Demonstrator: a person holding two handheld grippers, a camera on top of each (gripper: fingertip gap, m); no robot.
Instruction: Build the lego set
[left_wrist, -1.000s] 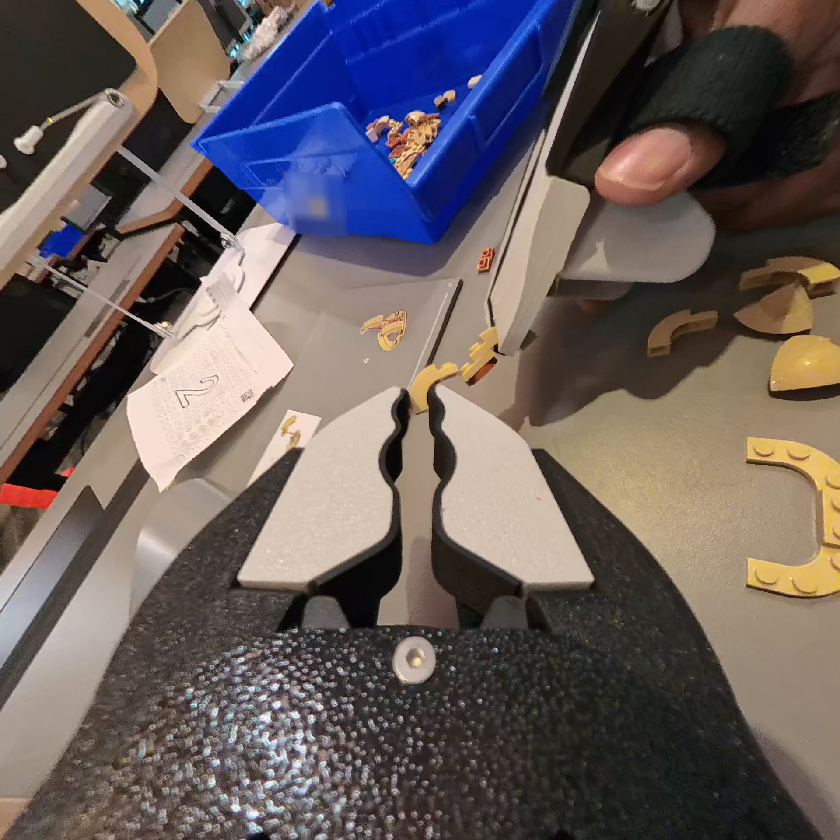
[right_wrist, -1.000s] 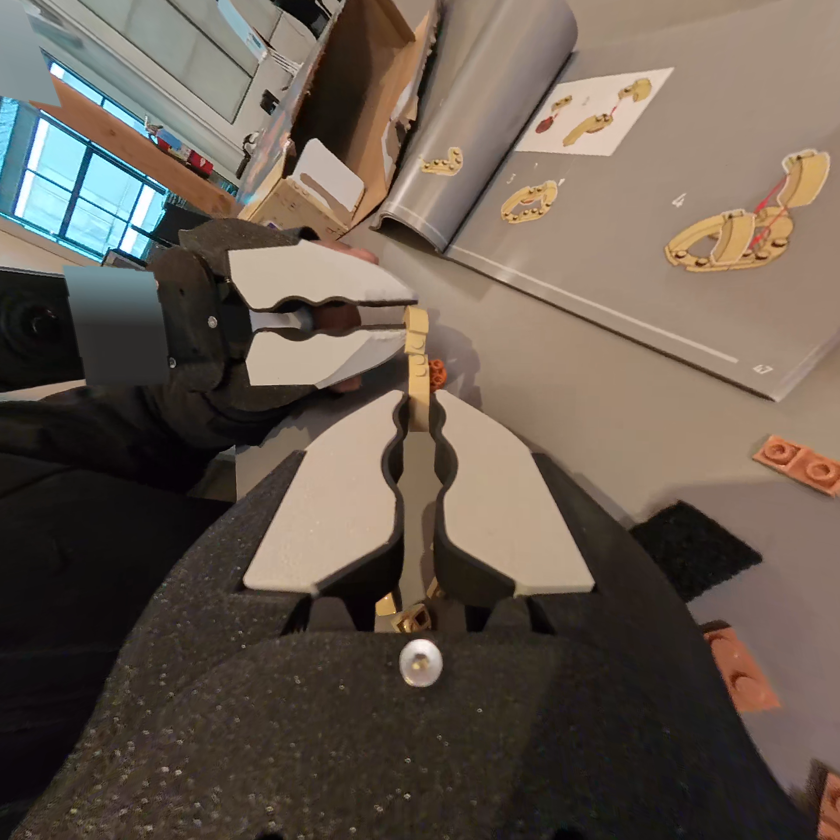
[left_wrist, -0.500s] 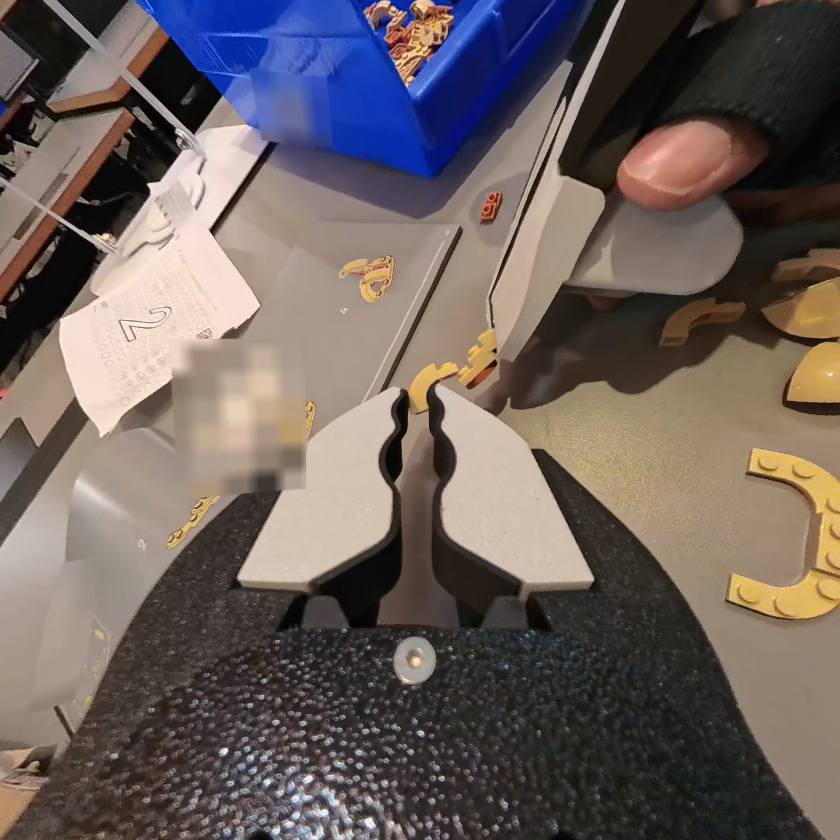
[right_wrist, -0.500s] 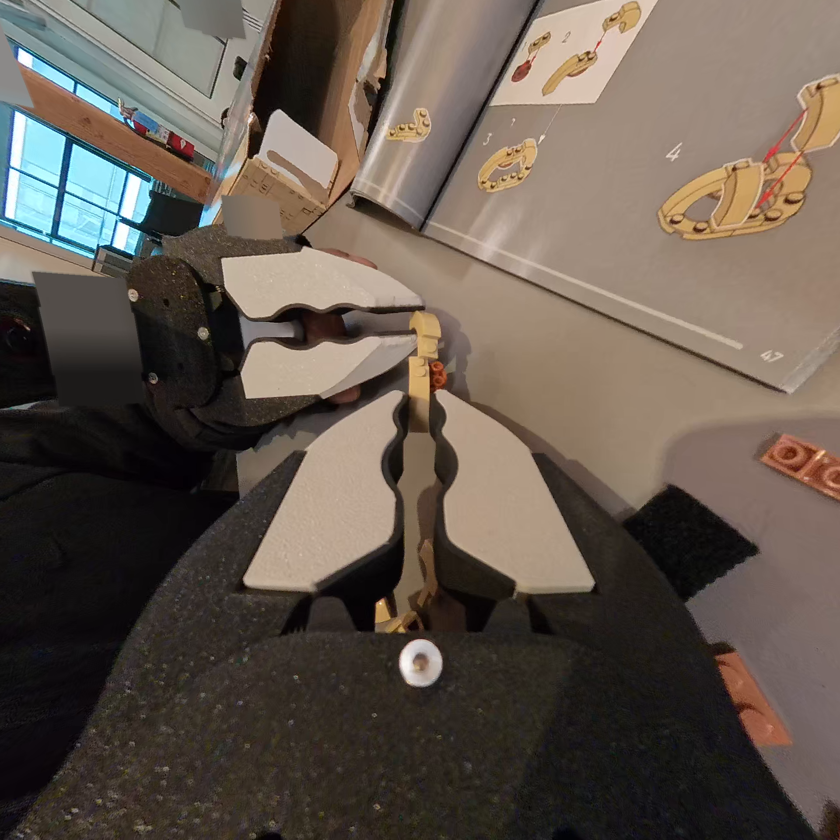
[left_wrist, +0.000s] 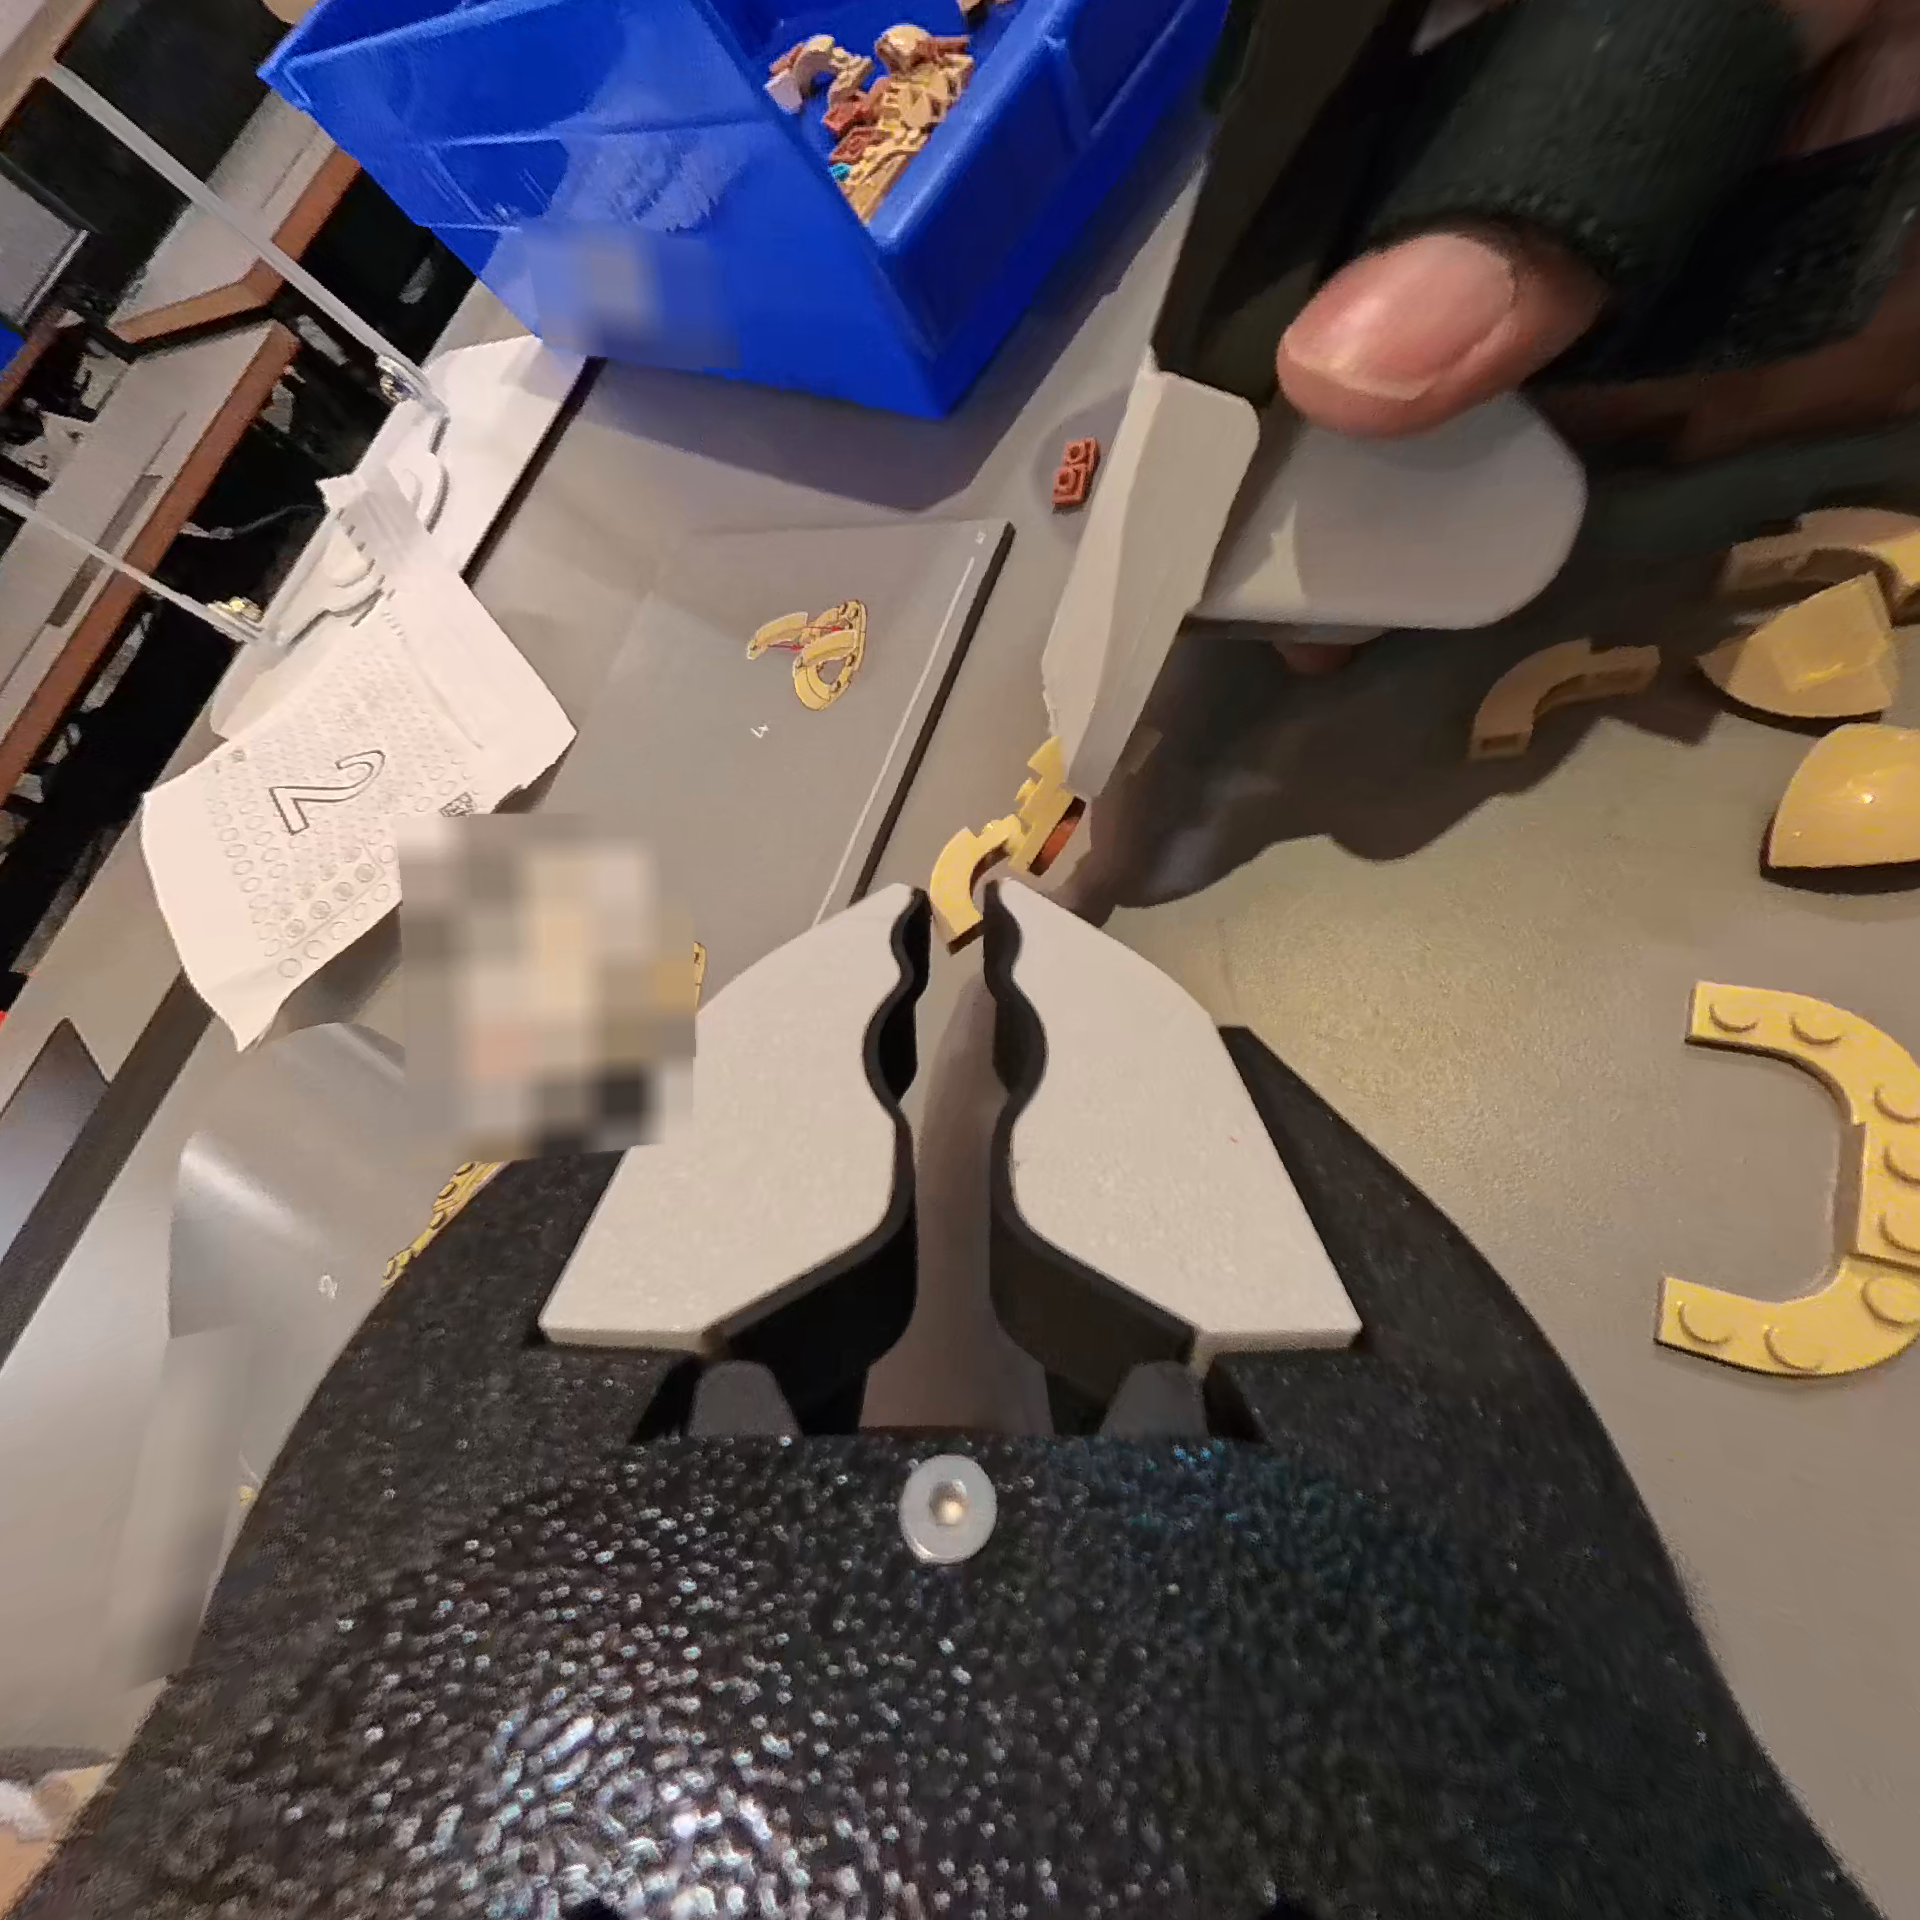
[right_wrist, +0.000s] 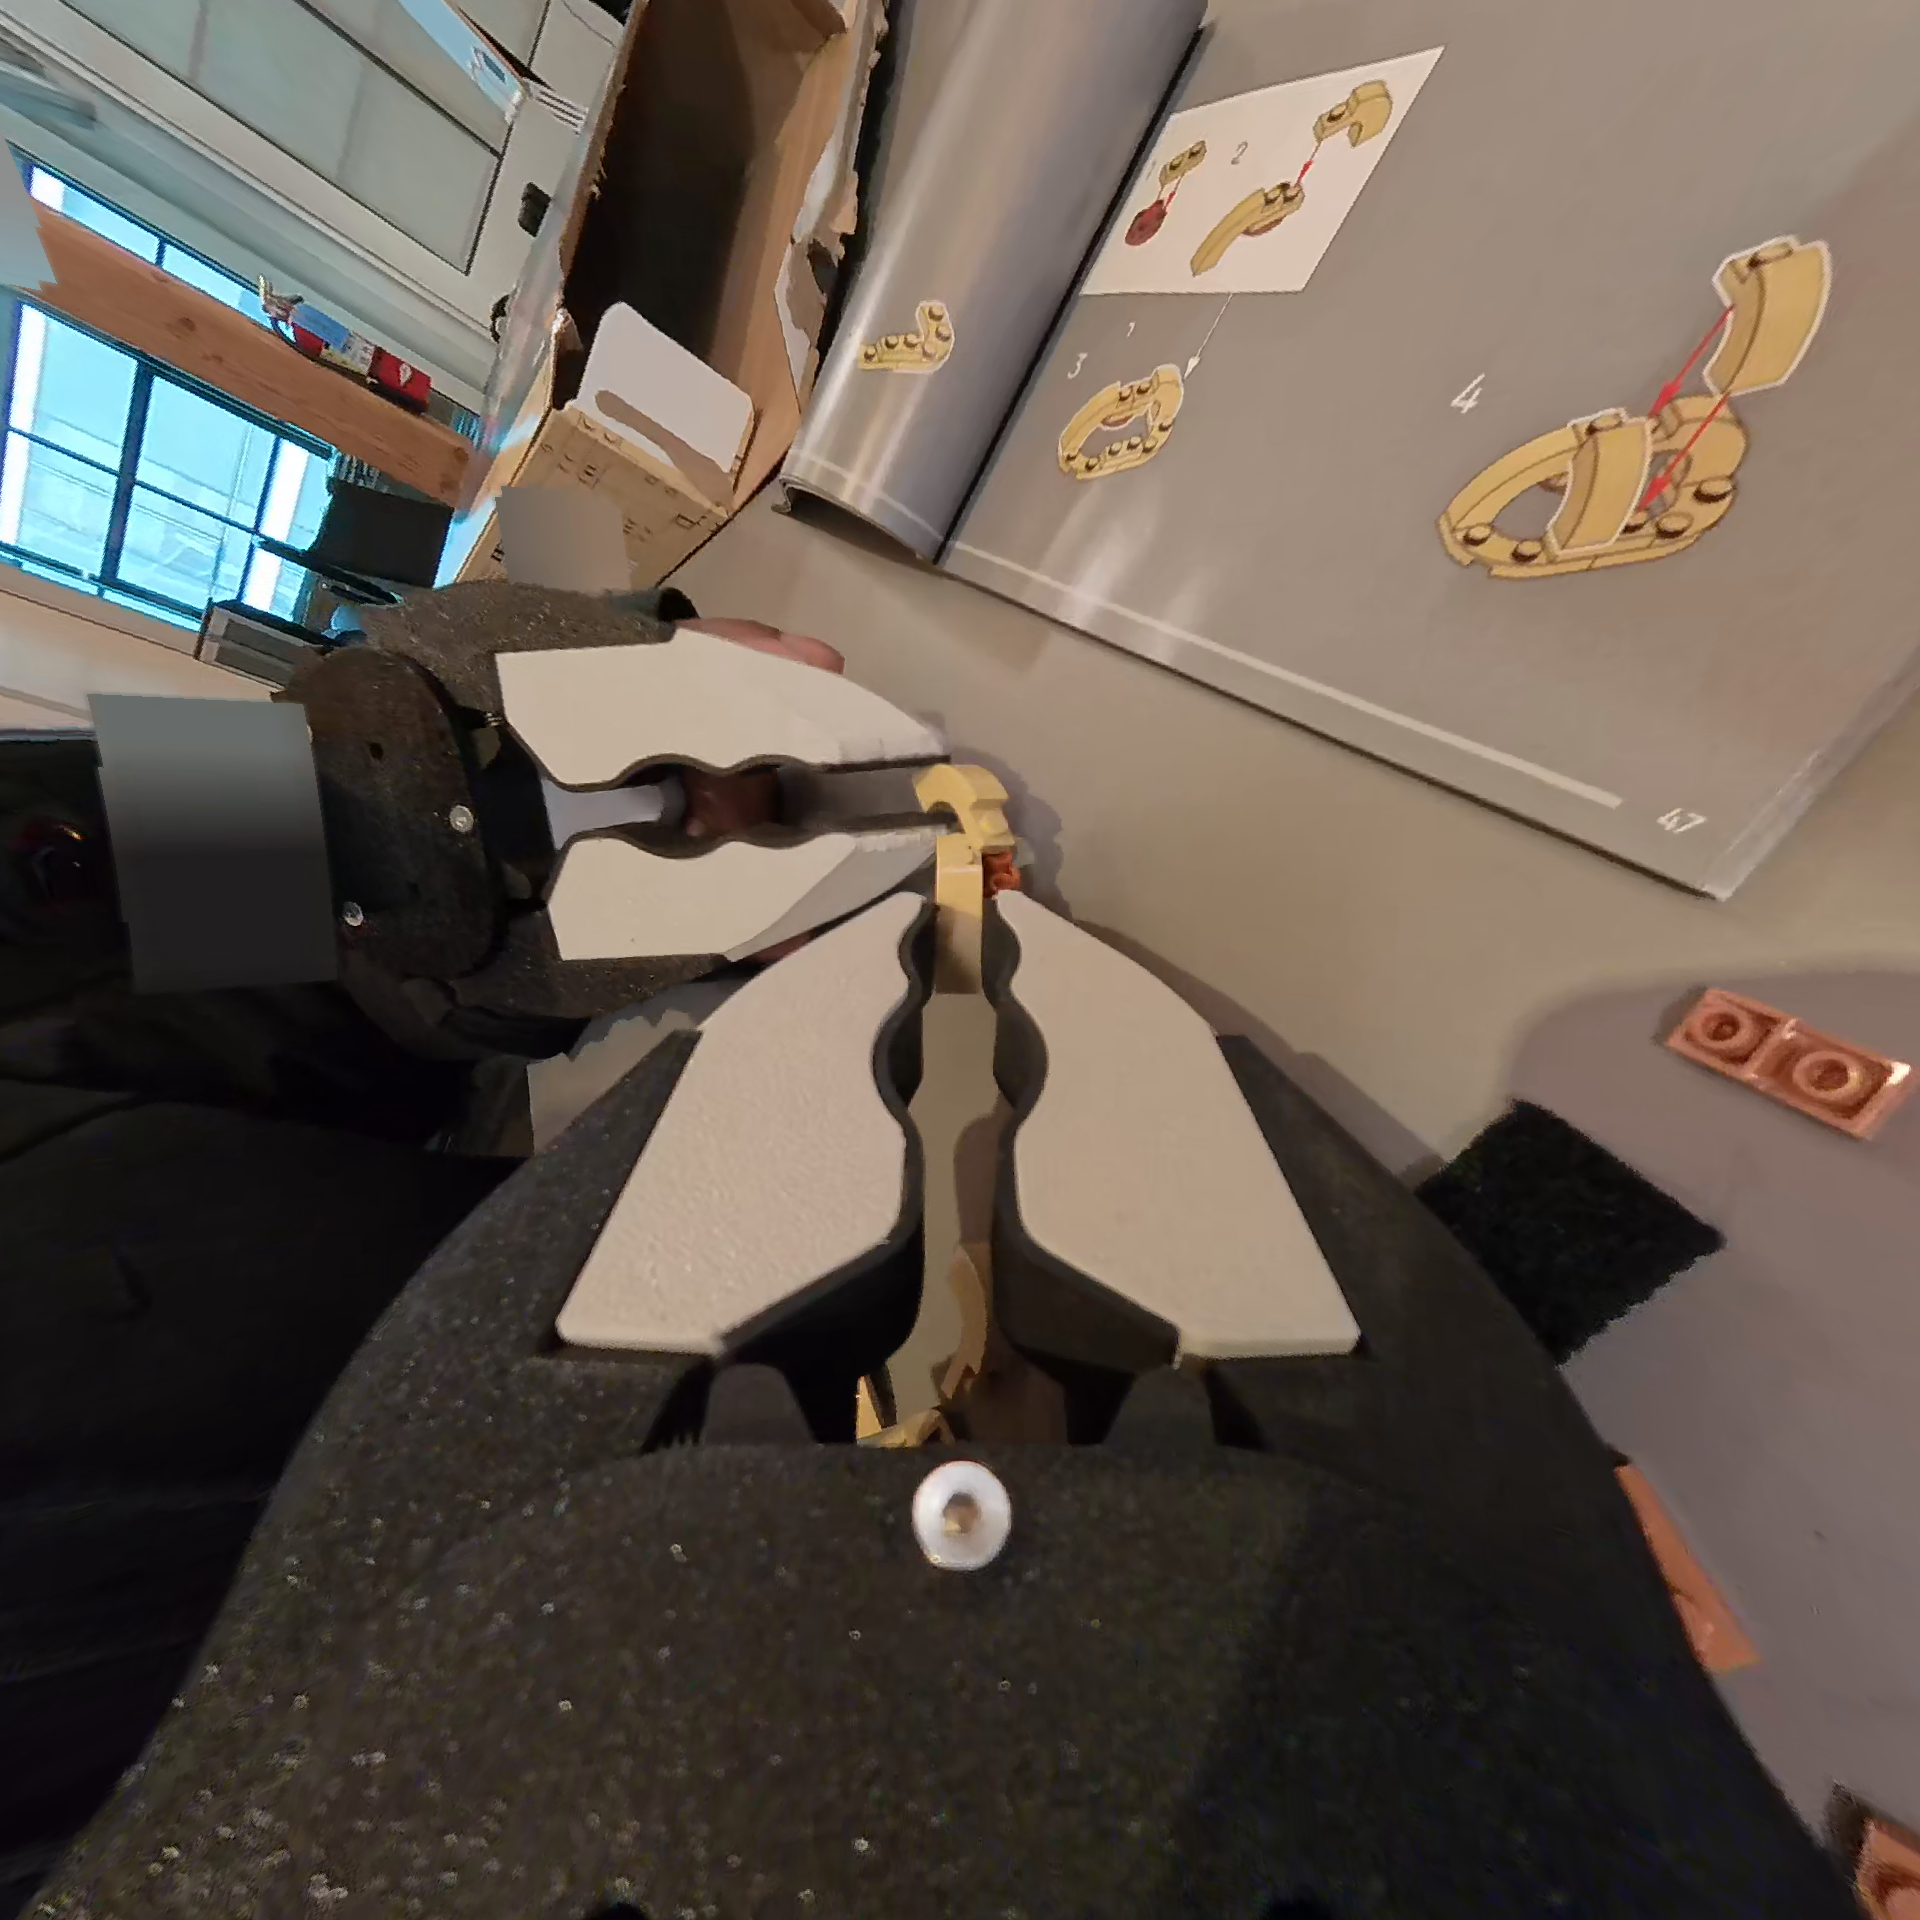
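Note:
My right gripper (right_wrist: 956, 909) is shut on a thin tan curved plate (right_wrist: 958, 925), held edge-on, with a small reddish-brown piece (right_wrist: 1000, 871) on its far side. My left gripper (left_wrist: 956, 904) is shut on a small tan arch piece (left_wrist: 961, 873) and holds it against the free end of that plate (left_wrist: 1042, 805). The left gripper (right_wrist: 920, 805) comes in from the left in the right wrist view, with the arch (right_wrist: 961, 800) at its tips. The right gripper (left_wrist: 1075, 764) comes down from the upper right in the left wrist view. Both are just above the grey table.
An open instruction booklet (right_wrist: 1455, 644) lies just beyond the grippers. A blue bin (left_wrist: 727, 239) of pieces stands at the back. Loose tan pieces (left_wrist: 1829, 1174) lie at the right, a reddish-brown plate (right_wrist: 1787, 1070) and black pad (right_wrist: 1558, 1226) nearby. A cardboard box (right_wrist: 675, 260) is behind the booklet. My left and right fingertips are right by each other.
Both grippers kept their grips. The left gripper's arch piece has come in over the end of the plate held by the right gripper, and both views have tilted a little.

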